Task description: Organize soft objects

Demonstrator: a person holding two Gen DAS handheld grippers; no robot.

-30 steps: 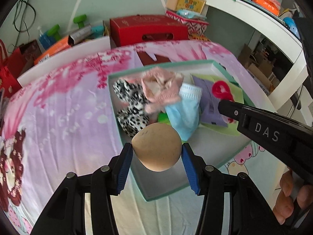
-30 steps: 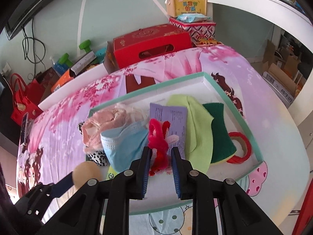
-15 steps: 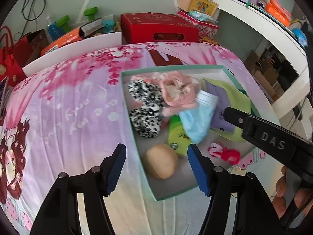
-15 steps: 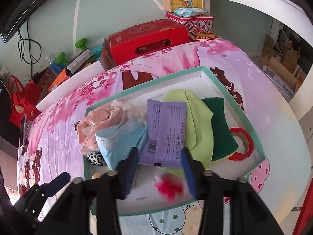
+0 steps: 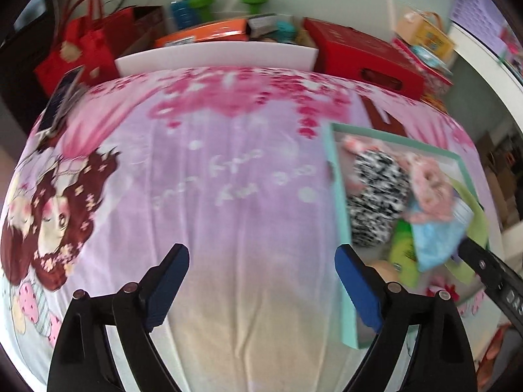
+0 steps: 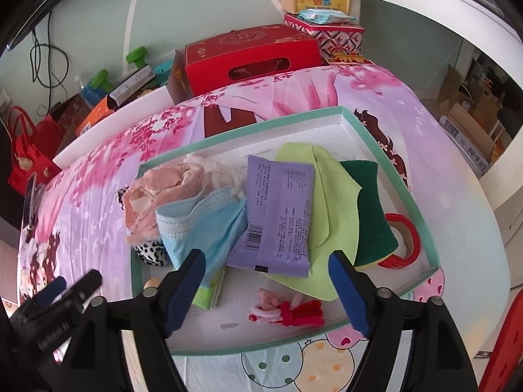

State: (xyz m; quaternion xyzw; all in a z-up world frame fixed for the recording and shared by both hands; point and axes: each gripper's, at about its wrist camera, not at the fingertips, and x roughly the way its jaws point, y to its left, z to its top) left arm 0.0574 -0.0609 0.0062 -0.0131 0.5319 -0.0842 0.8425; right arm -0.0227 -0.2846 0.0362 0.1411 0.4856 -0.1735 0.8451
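Both the left gripper [image 5: 261,269] and right gripper [image 6: 266,276] gape wide, holding nothing. The red-and-pink fuzzy pipe-cleaner toy [image 6: 286,310] lies inside the shallow mint-rimmed white box [image 6: 405,192], near its front wall, below the purple wipes packet [image 6: 278,217].

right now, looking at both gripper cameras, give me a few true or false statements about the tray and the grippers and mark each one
1. The right gripper is open and holds nothing. True.
2. The red and pink fuzzy pipe-cleaner toy lies on the floor of the shallow teal-rimmed white tray. True.
3. The purple plastic wipes packet lies under the light green cloth. False: the packet lies on top of the cloth.
4. The left gripper is shut on the tan foam ball. False: it is open over the bedsheet, and the ball sits in the tray.
5. The dark green scouring sponge overlaps the red tape ring. True.
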